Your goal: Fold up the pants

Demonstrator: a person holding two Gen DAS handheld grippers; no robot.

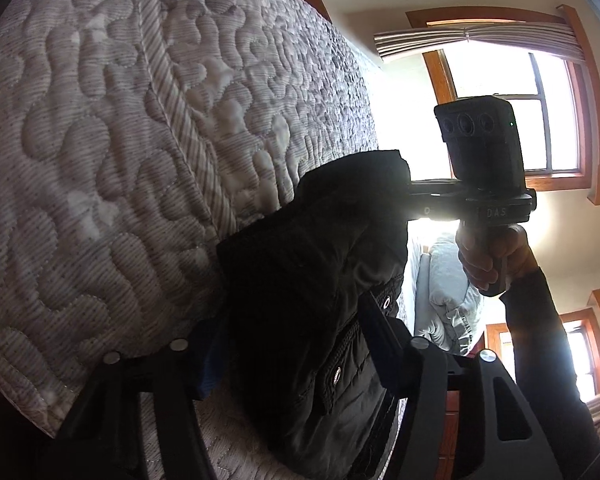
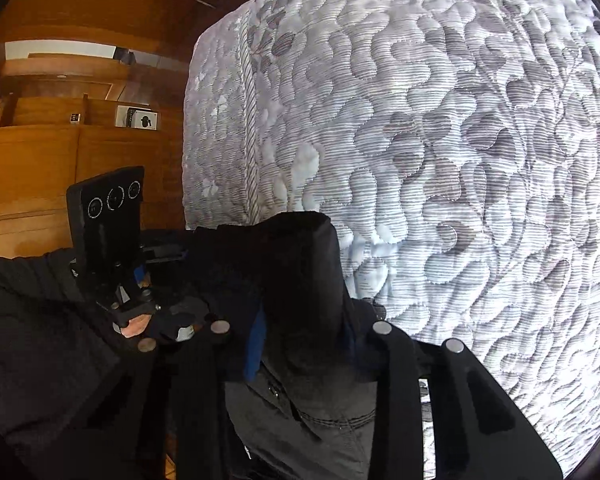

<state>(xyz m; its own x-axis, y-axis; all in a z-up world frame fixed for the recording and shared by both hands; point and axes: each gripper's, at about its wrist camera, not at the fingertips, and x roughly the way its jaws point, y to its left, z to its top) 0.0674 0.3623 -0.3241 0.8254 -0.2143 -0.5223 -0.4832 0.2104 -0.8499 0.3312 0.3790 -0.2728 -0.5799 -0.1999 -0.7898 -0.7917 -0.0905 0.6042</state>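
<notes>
pants (image 1: 312, 280): we've got them lifted just above the mattress (image 1: 100, 160)
left tongs (image 1: 300, 364): pinching the waistband
right tongs (image 2: 300, 344): pinching black cloth too
tip: we'd keep both grips level, lower flat onto mattress

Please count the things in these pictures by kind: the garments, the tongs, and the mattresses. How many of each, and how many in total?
Black pants: 1
Tongs: 2, left tongs and right tongs, both shut on the pants
Quilted mattress: 1
Total: 4
</notes>
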